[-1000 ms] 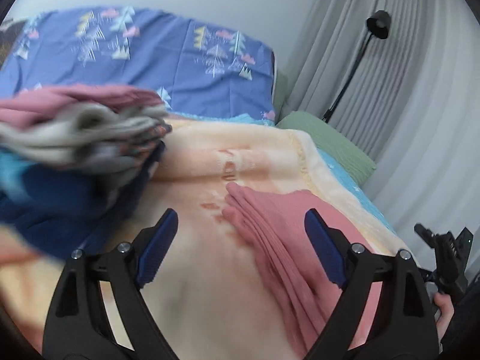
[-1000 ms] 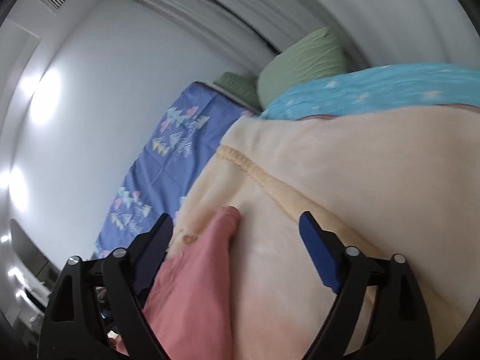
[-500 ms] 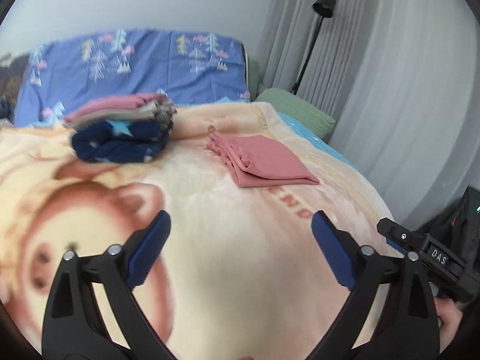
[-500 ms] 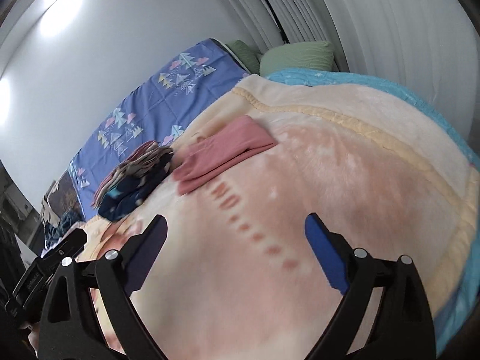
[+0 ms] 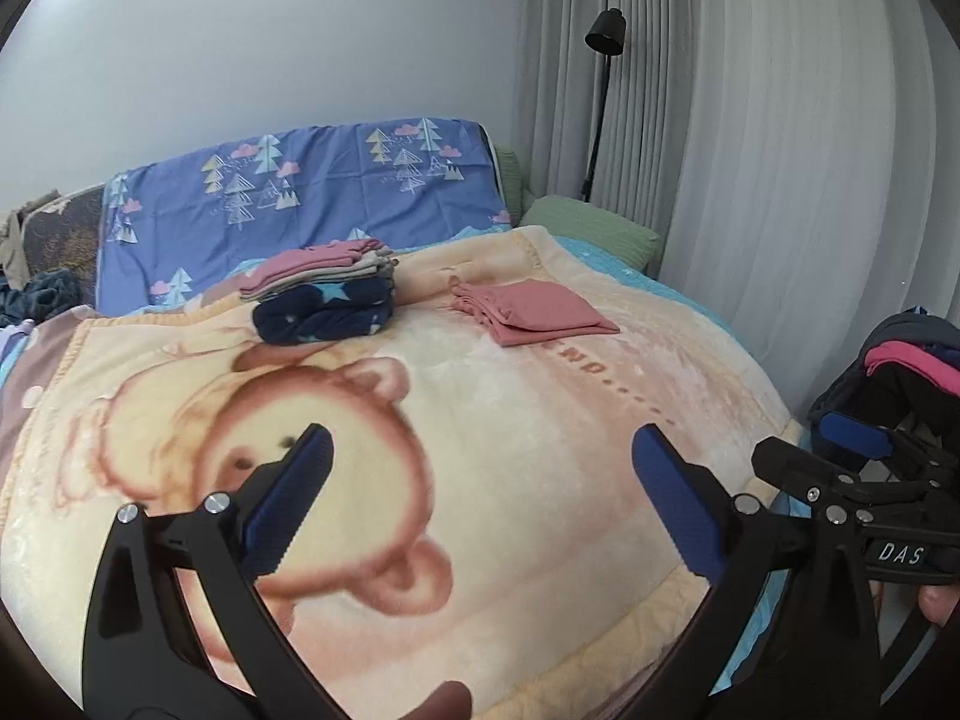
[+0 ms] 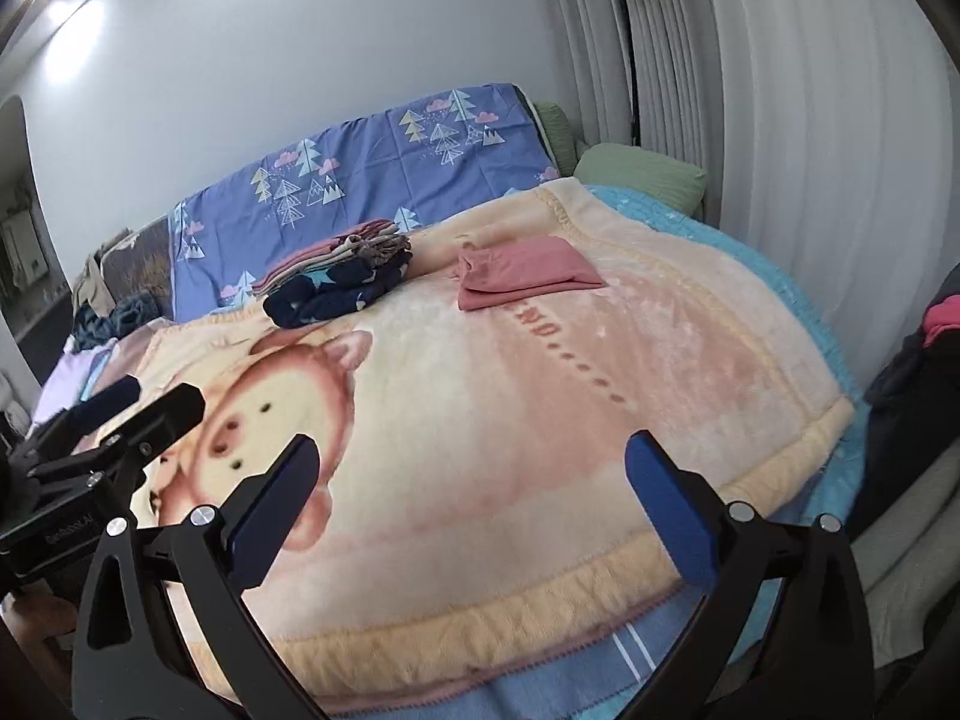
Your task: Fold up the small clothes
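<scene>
A folded pink garment (image 5: pixel 534 309) lies flat on the far part of the cream bear blanket (image 5: pixel 492 420); it also shows in the right wrist view (image 6: pixel 522 273). To its left stands a stack of folded clothes (image 5: pixel 324 294), navy star piece at the bottom, grey and pink on top, also in the right wrist view (image 6: pixel 339 276). My left gripper (image 5: pixel 480 504) is open and empty, held over the near part of the blanket, far from both. My right gripper (image 6: pixel 471 507) is open and empty near the bed's front edge.
A pile of dark and pink clothes (image 5: pixel 906 360) sits off the bed's right side. A blue tree-print pillow cover (image 5: pixel 312 204) and green pillow (image 5: pixel 591 228) are at the head. Curtains (image 5: pixel 750 150) and a black floor lamp (image 5: pixel 603 90) stand right. Clutter (image 6: pixel 102 300) lies far left.
Both grippers have pulled well back from the pink garment toward the foot of the bed. The garment stays folded beside the stack. Both stayed open.
</scene>
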`<state>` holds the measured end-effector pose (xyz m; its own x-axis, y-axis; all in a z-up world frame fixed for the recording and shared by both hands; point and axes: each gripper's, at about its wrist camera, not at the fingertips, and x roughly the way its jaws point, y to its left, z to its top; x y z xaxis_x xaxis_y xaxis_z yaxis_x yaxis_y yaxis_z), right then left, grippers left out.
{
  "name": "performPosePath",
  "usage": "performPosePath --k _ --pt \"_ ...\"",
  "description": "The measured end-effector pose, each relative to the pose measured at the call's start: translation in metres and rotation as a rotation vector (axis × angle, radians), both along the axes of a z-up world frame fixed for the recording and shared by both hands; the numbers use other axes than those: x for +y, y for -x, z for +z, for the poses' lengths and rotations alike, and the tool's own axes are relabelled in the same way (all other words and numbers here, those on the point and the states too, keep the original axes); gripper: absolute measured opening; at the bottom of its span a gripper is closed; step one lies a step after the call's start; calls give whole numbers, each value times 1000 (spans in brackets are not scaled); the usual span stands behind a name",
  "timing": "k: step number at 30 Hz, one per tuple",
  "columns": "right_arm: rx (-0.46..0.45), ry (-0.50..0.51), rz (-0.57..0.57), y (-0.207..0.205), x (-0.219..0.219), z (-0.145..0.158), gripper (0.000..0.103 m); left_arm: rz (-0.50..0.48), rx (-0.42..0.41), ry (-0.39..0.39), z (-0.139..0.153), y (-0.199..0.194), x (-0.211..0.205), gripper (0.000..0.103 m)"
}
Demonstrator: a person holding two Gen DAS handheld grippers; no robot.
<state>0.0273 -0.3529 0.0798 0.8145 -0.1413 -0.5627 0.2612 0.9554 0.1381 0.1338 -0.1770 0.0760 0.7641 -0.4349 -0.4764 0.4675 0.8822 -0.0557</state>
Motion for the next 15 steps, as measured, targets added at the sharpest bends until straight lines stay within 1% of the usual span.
performPosePath --k 3,6,9,12,15 --pt "-25 17 -34 18 6 2 102 -8 -24 8 2 17 6 101" --pt "-43 38 -46 30 11 4 102 -5 -27 8 1 29 10 101" --pt "-48 79 -50 41 20 2 102 -5 -44 -14 -3 43 11 101" --pt "-55 105 -48 51 28 -1 102 14 -80 -42 -10 60 12 101" --pt "-72 88 -40 58 31 -1 102 36 -73 -17 -12 71 19 101"
